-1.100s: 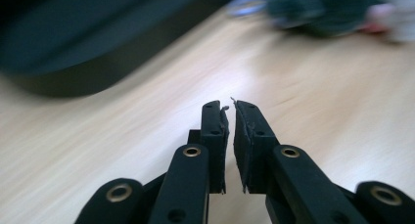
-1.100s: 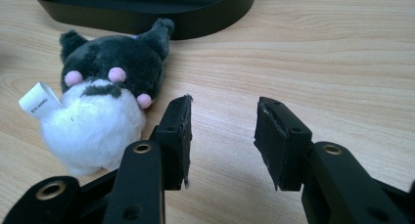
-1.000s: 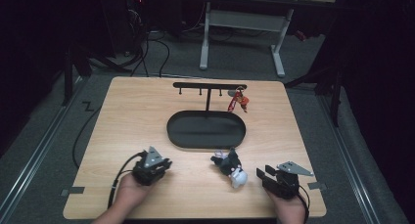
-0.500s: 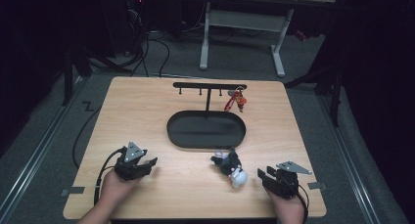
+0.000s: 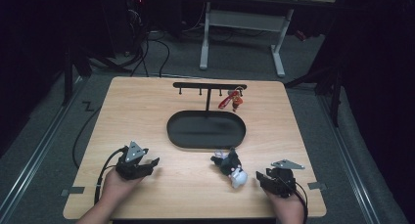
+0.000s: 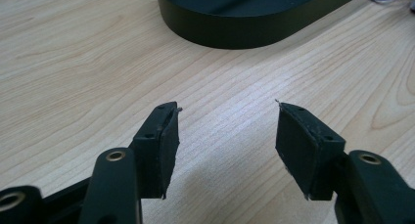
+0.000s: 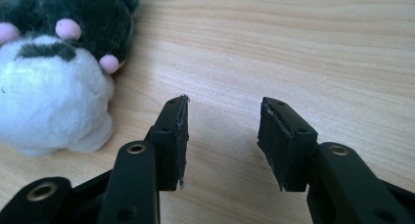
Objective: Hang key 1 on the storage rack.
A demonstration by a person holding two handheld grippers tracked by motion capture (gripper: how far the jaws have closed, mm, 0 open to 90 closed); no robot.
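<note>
The left gripper [image 5: 147, 164] is held low over the wooden table [image 5: 147, 111], jaws spread with nothing between them. Mid-table, a black oval tray [image 5: 206, 129] is seen with nothing visible inside; a red keychain [image 5: 230, 100] hangs on the rack [image 5: 209, 86] behind it. A plush toy [image 5: 231, 166] lies near the tray. The right gripper [image 7: 222, 123], spread and empty, is shown just beside the toy's white fur and pink spots in its own view.

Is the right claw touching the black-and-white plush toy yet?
Apart. In the right gripper view, bare wood shows between the open right claw and the black-and-white plush toy, which lies off to the side, outside the jaws.
</note>
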